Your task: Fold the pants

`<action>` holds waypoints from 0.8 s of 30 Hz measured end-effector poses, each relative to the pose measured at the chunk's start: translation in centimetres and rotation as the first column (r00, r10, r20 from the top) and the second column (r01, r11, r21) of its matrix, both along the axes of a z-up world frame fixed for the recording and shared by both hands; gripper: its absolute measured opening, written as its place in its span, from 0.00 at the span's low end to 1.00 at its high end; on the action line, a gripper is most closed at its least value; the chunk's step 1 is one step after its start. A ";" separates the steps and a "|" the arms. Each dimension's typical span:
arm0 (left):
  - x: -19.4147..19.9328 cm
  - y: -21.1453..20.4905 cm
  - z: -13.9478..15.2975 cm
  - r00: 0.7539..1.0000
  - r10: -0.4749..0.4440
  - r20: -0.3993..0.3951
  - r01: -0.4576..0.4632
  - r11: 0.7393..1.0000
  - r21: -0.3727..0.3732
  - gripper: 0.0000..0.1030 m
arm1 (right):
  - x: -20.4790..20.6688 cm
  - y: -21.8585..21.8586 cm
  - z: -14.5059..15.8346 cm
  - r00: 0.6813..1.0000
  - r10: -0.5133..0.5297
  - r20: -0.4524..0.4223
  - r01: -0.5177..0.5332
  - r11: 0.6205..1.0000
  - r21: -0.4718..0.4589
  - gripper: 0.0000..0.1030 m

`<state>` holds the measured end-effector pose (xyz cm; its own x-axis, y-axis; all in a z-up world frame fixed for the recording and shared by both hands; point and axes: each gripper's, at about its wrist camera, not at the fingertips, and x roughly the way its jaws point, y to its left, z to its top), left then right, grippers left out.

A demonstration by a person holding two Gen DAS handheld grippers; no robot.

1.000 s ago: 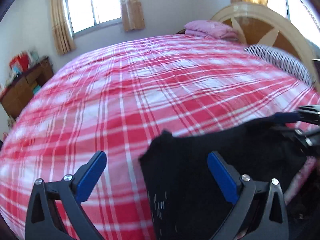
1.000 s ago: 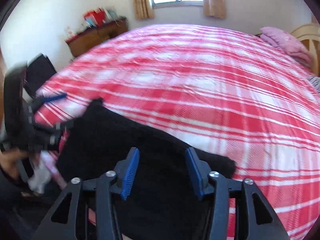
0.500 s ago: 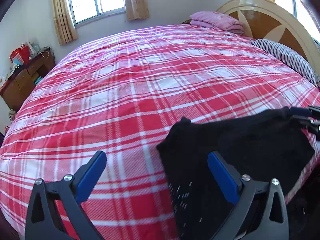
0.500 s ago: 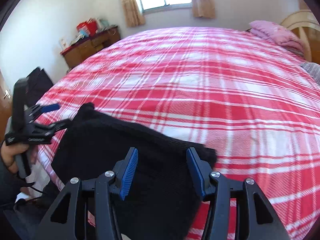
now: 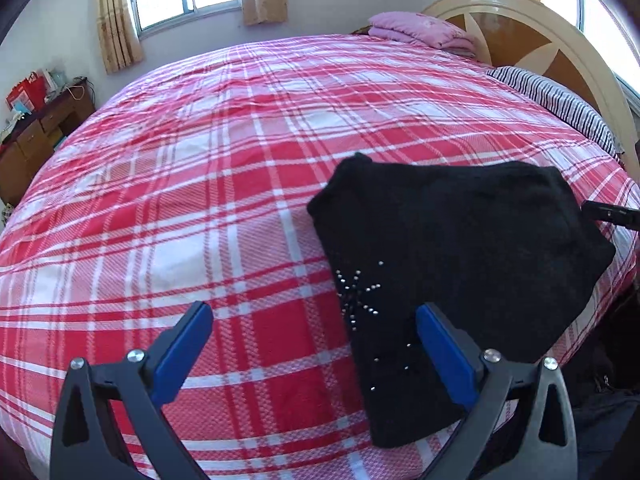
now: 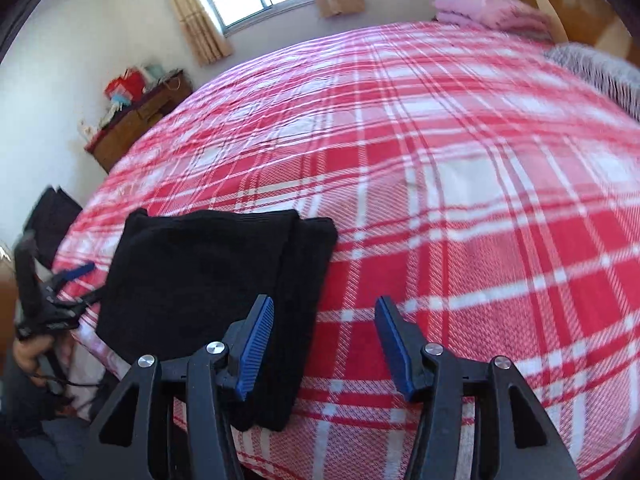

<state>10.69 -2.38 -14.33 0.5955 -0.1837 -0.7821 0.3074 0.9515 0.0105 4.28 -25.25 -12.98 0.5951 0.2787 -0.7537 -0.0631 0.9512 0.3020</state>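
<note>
big bed (image 5: 224, 184) in red plaid, black pants (image 5: 460, 248) folded near the edge, pink blanket (image 5: 420, 30) and striped pillow (image 5: 560, 108) by the headboard

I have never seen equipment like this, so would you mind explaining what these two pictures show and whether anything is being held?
There is no robot here: a person carries a hand-held two-finger gripper in each hand, and each has a wide-angle camera looking along its blue-padded fingers. One picture comes from the left gripper, the other from the right gripper. The left gripper also shows at the edge of the right view, in the person's hand. Both look down on a bed with a red and white checked cover. The folded black pants lie near its edge. Both grippers are open and hold nothing; the pants lie free on the cover.
</note>
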 end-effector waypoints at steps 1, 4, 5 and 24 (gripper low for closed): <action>-0.1 -0.2 -0.2 1.000 -0.002 0.003 0.002 1.000 0.003 1.00 | 0.1 -0.3 -0.3 1.000 -0.002 0.001 0.002 1.000 0.020 0.54; 0.1 -0.4 -0.7 1.000 0.000 0.006 0.000 1.000 -0.003 1.00 | 0.2 -0.4 -0.7 1.000 -0.006 0.022 0.006 0.999 0.039 0.55; 0.2 -0.2 -0.8 1.000 0.003 0.005 -0.003 1.000 -0.014 1.00 | 0.1 -0.2 -0.8 0.999 -0.002 0.033 0.001 1.000 0.031 0.55; 1.4 1.1 -1.6 1.000 0.009 -0.013 -0.011 0.980 -0.196 1.00 | 1.2 1.5 -1.9 0.994 0.107 -0.013 -0.104 0.983 0.149 0.55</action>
